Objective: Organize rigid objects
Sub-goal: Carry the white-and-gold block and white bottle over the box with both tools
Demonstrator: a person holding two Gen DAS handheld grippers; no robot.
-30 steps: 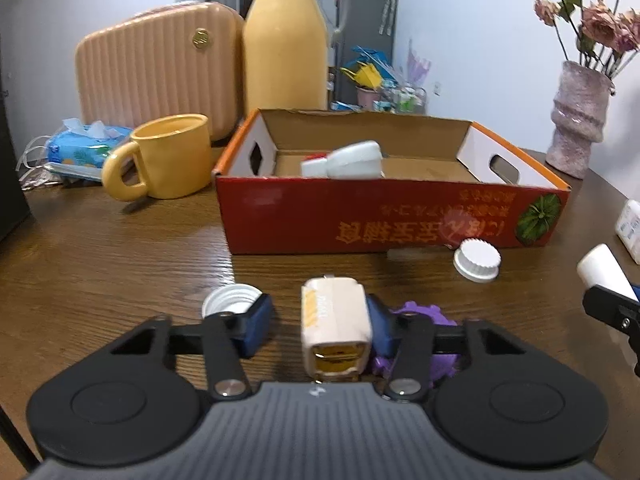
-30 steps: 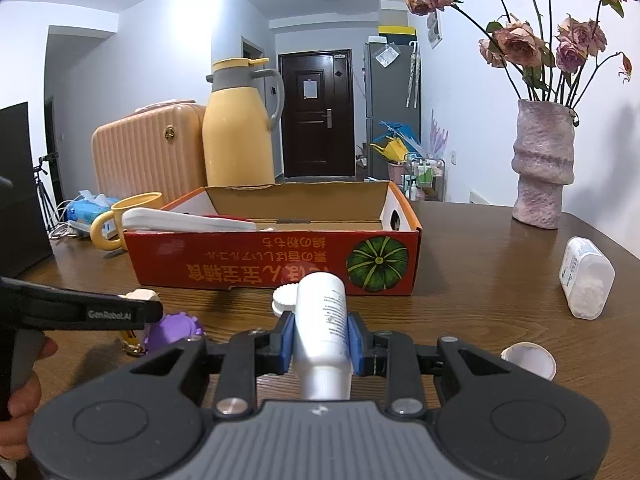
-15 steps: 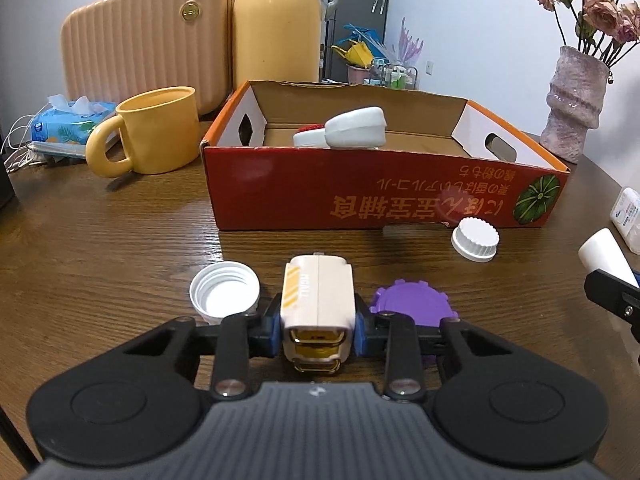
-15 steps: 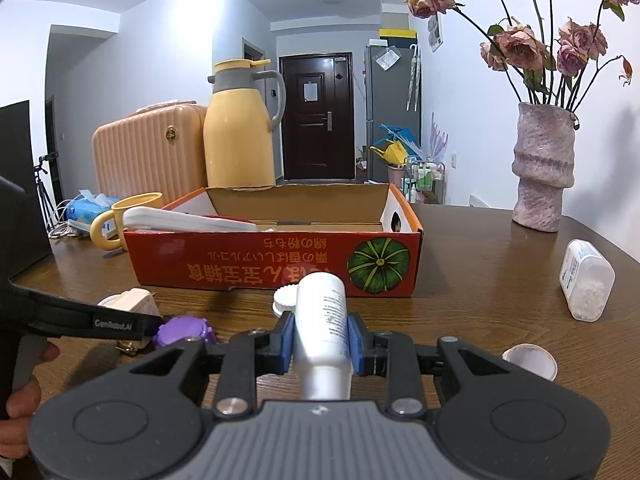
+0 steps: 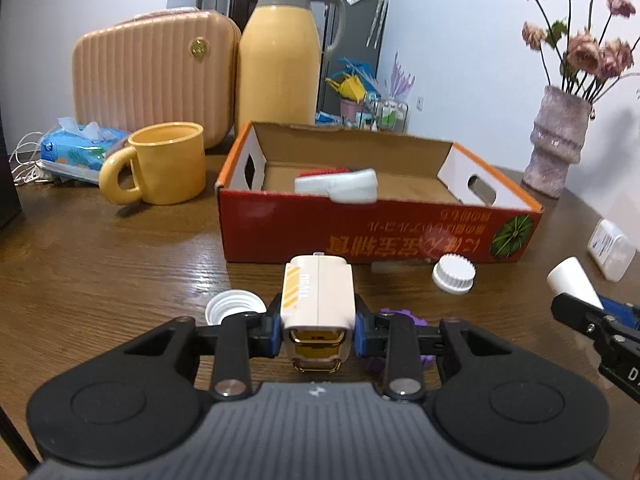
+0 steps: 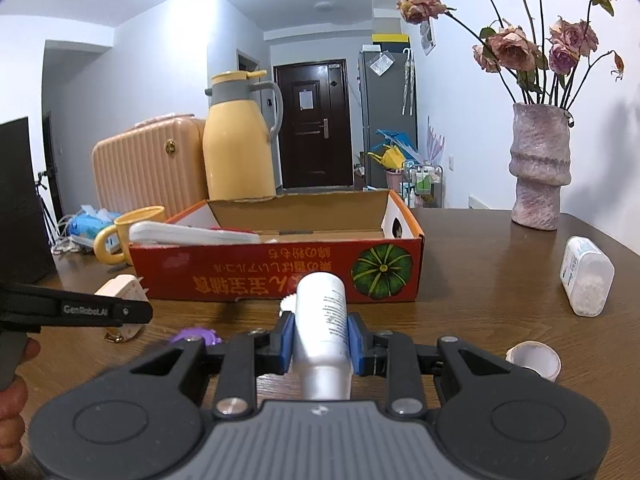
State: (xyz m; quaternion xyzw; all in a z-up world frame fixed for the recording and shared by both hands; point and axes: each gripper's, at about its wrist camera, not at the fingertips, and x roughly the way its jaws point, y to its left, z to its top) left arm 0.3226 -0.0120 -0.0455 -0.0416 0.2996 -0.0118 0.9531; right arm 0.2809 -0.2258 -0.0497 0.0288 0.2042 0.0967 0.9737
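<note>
The left claw [image 5: 319,326] pinches a cream charger [image 5: 318,300] above the desk [image 5: 100,272]; the right claw [image 6: 321,338] pinches a white bottle [image 6: 322,320] near the red box [image 6: 276,272].

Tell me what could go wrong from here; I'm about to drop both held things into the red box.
1. The left gripper pinches only the rear of the cream charger; it could pivot or slip.
2. The red box has a tall front wall that either load could clip.
3. The white bottle is smooth and round, so it might slide.
</note>
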